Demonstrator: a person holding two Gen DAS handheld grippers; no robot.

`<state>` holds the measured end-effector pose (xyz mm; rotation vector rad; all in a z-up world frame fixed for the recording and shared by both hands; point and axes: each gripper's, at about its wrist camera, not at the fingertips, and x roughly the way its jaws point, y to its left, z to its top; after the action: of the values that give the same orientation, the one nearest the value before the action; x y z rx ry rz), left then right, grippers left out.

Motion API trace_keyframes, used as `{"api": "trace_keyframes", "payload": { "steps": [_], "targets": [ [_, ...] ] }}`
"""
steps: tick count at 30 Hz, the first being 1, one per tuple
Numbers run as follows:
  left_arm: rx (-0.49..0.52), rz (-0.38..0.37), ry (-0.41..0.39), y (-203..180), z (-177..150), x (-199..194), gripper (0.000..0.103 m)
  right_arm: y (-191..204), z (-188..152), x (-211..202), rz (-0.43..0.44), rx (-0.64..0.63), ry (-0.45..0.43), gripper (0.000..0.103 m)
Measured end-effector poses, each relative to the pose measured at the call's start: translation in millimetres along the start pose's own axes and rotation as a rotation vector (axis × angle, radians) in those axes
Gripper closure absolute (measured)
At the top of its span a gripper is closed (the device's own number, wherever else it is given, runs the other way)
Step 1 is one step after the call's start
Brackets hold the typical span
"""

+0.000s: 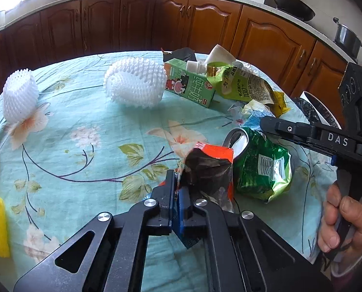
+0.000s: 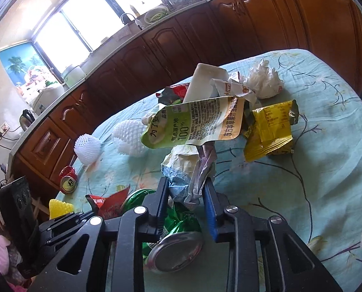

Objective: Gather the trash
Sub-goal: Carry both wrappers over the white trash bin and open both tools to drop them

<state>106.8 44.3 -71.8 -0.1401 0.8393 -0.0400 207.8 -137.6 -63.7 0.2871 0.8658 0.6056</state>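
My left gripper [image 1: 177, 185] pinches the orange wrapper [image 1: 209, 168] (fingers pressed together), my right gripper [image 2: 187, 189] pinches crumpled paper [image 2: 193, 170].

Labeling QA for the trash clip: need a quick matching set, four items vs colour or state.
Column 1:
1. crushed can
2. milk carton
3. left gripper
4. right gripper

Column 2:
A. clamped on a crumpled paper wrapper
B. green, lying dented on the tablecloth
C. shut on an orange snack packet
D. green box lying on its side

Pairs: 1-B, 2-D, 3-C, 4-A
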Motion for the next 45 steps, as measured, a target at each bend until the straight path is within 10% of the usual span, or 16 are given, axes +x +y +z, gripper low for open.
{"api": "trace_keyframes", "payload": {
  "steps": [16,45],
  "targets": [
    [0.046,-0.034,-0.121,-38.4,43.5,-22.6,0.102,-42.9,-10.4,-76.6,-0.022,0.095,-0.103,0.075],
    [0.296,-0.347,-0.014,-258.8,101.4,39.1,0.102,-184.9,11.4,-208.2,-0.436,0.211,-0.315,0.075]
  ]
}}
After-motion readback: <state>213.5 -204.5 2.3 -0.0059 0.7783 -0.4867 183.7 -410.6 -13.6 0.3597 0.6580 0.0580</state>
